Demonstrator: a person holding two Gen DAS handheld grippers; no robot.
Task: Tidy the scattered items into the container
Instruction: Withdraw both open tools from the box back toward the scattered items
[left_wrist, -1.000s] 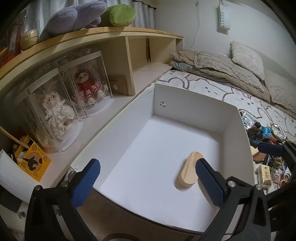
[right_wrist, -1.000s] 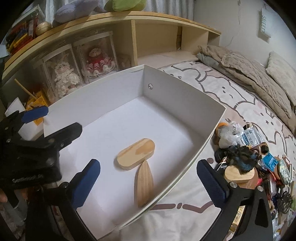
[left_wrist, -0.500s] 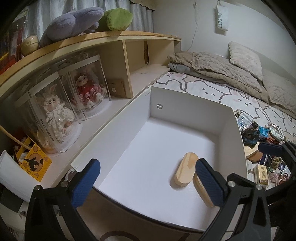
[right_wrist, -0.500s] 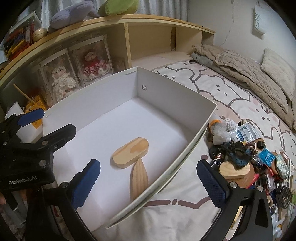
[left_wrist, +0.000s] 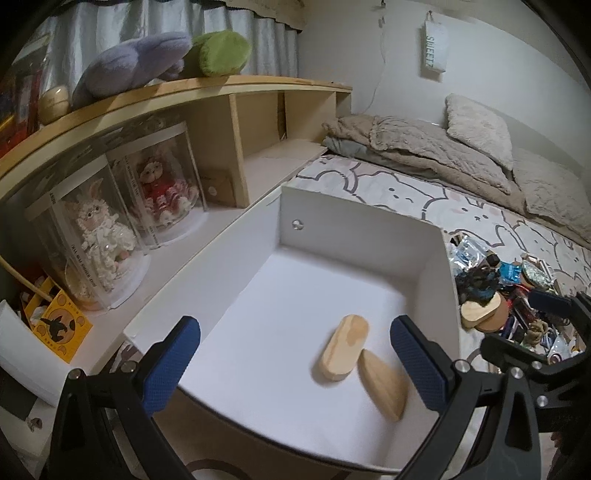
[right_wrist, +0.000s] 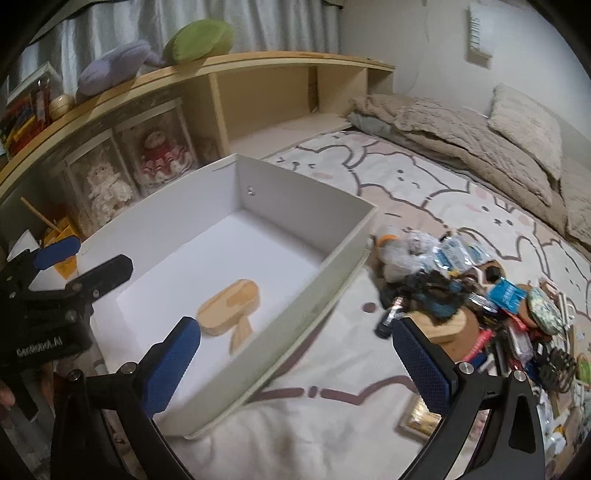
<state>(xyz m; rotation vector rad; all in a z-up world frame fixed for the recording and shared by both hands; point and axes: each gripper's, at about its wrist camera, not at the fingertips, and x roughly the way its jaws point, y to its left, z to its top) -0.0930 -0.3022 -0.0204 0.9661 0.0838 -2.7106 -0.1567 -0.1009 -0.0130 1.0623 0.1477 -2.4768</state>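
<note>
Container (left_wrist: 354, 236): white open box, sitting on the bed (right_wrist: 424, 192) beside the wooden shelf unit (left_wrist: 236, 122).

Left gripper (left_wrist: 295, 365): fingers (left_wrist: 171, 363) standing spread wide, grasping nothing, hovering over the near end of the box. In the right wrist view it is showing at the left edge (right_wrist: 83, 264), likewise parted.

Right gripper (right_wrist: 295, 363): fingers (right_wrist: 423, 363) standing released and empty, hanging over the bedsheet just outside the box's right wall.

Contents of box: oval wooden block (left_wrist: 344, 346) lying flat on the white floor; pointed wooden piece (left_wrist: 382, 384) lying just beside it, ends touching or nearly so. Both are blurring at the edges.

Scattered items (right_wrist: 476, 306): heap lying on the bed to the right of the box, near its wall but apart from it. Includes foil packets (right_wrist: 458, 251), a blue wrapper (right_wrist: 508, 293), a round wooden disc (right_wrist: 443, 326) partly covered by a dark tangled object, a small gold box (right_wrist: 421, 422) nearer the camera. Smaller pieces are overlapping and motion-smeared; not identifiable.

Surroundings: two dolls in clear cases (left_wrist: 122, 214) standing on the lower shelf; plush toys (left_wrist: 147, 62) lying on top; yellow carton (left_wrist: 59, 326) at left; beige blanket (left_wrist: 424, 147) and pillow (left_wrist: 480, 129) lying at the far end of the bed.
</note>
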